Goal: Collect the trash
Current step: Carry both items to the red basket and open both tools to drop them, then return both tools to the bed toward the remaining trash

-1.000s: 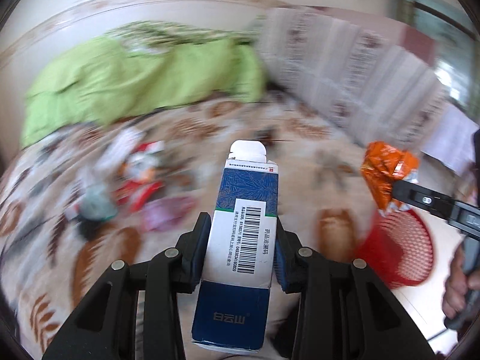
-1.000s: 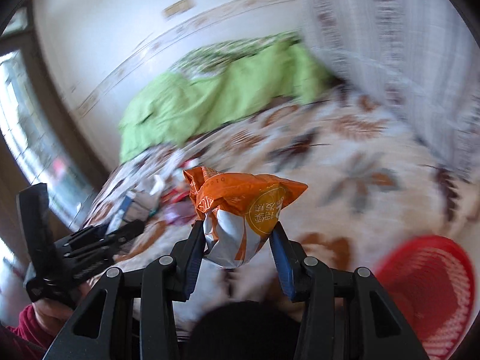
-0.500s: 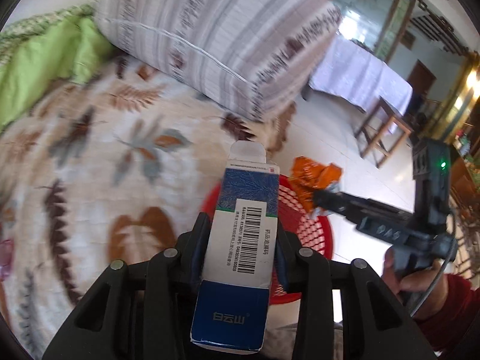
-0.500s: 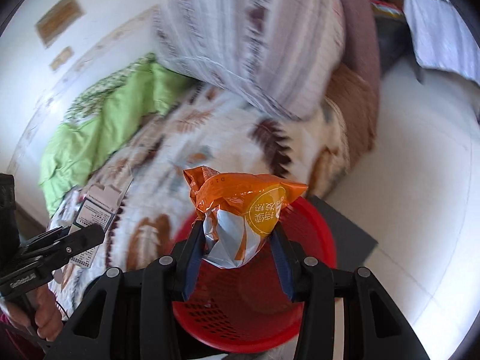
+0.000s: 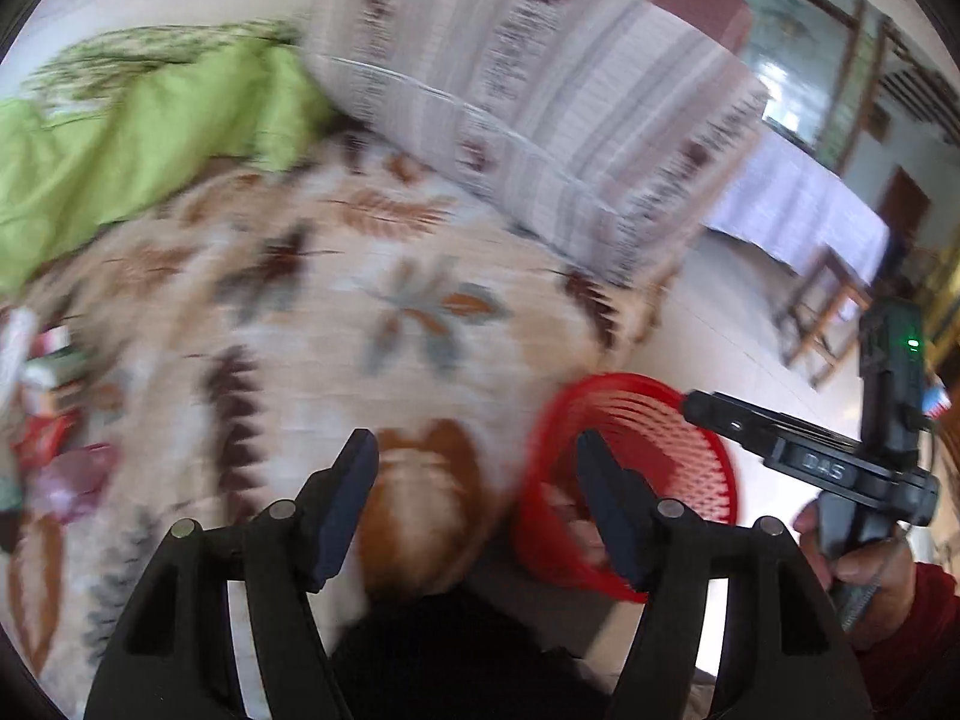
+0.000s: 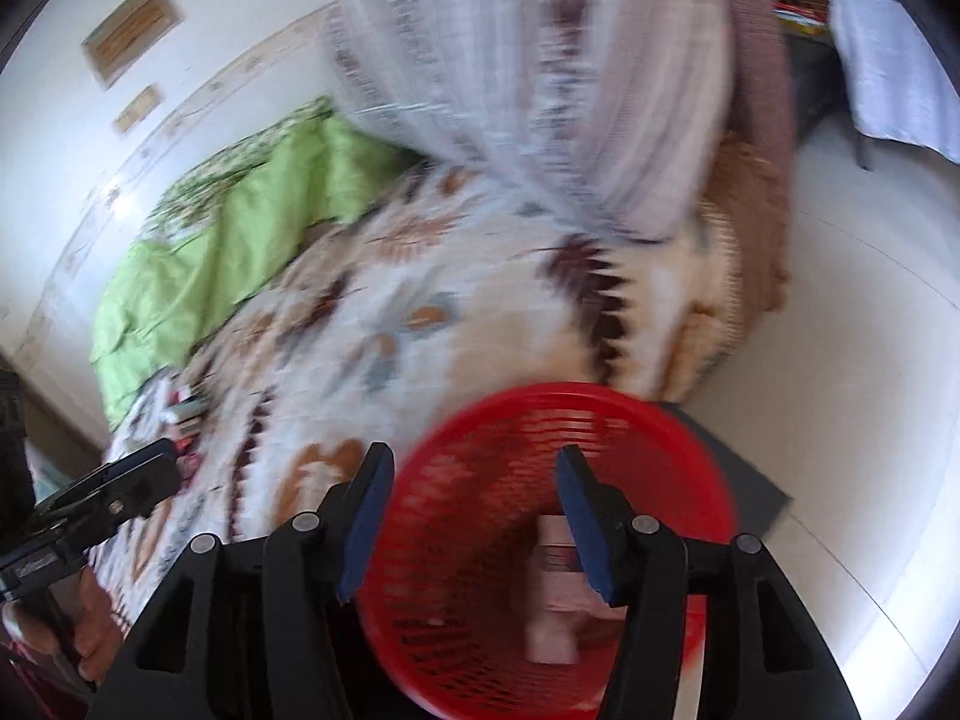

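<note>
The remaining trash, a blurred cluster of red and white wrappers and small packets point(image 5: 45, 420), lies on the leaf-patterned bedspread point(image 5: 336, 324) at the far left edge of the left wrist view, well apart from both tools. The red perforated plastic basket point(image 6: 540, 540) stands on the floor beside the bed, with pale packaging already inside. The right tongs point(image 6: 474, 516) hang directly over the basket's mouth, spread wide and holding nothing. The left tongs point(image 5: 474, 504) are likewise wide and empty, over the bed's edge just beside the basket. The litter lies to the left of both, so the left hand looks nearer for the next pick; the pieces are too blurred to tell any long axis.
</note>
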Available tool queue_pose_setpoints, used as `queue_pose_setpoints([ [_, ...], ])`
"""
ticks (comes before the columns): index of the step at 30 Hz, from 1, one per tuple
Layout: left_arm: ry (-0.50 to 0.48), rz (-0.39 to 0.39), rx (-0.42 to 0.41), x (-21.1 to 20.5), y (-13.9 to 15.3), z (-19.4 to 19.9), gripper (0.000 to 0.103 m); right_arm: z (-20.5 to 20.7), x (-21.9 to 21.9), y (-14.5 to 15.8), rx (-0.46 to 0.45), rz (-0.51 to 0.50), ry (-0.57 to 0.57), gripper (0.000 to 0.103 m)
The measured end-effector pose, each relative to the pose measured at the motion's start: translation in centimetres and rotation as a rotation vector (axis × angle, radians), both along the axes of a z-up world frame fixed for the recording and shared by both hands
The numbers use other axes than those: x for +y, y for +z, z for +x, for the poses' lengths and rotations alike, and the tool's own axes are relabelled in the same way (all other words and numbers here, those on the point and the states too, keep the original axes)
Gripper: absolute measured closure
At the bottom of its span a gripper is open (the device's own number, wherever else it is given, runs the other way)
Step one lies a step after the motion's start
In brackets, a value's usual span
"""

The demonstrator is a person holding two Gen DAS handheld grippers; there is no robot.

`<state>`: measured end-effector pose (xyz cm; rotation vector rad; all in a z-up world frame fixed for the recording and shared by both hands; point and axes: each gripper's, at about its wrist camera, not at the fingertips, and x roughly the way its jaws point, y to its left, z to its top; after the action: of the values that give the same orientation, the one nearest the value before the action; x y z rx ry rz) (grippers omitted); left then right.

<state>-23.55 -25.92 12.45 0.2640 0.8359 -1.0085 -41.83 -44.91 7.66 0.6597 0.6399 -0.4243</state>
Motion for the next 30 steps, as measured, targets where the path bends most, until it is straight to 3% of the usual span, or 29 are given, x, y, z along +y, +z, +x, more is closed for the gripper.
queue_pose_setpoints([
  [8, 0.233, 0.010, -0.068, 9.4, 0.0, 5.1, 0.036, 9.5, 6.4, 1.3, -0.004, -0.038, 0.240, 0.044],
  [18, 0.592, 0.034, -0.029, 23.5, -4.3, 13.1, 0.036, 19.0, 15.0, 0.9, 0.034, -0.018, 0.484, 0.044],
  [21, 0.704, 0.022, 0.015, 27.3, -5.6, 15.6, 0.036, 21.2, 17.3, 0.1, 0.050, 0.009, 0.540, 0.042],
  [23, 0.742, -0.013, 0.091, 29.4, -6.5, 17.3, 0.036, 22.6, 18.5, -0.5, 0.058, 0.021, 0.565, 0.040],
  [26, 0.800, -0.048, 0.128, 31.1, -7.1, 18.9, 0.036, 25.4, 20.4, -1.8, 0.084, 0.042, 0.595, 0.039],
  [30, 0.796, -0.053, 0.162, 31.1, -8.1, 20.6, 0.036, 27.2, 21.7, -3.0, 0.081, 0.085, 0.609, 0.039],
])
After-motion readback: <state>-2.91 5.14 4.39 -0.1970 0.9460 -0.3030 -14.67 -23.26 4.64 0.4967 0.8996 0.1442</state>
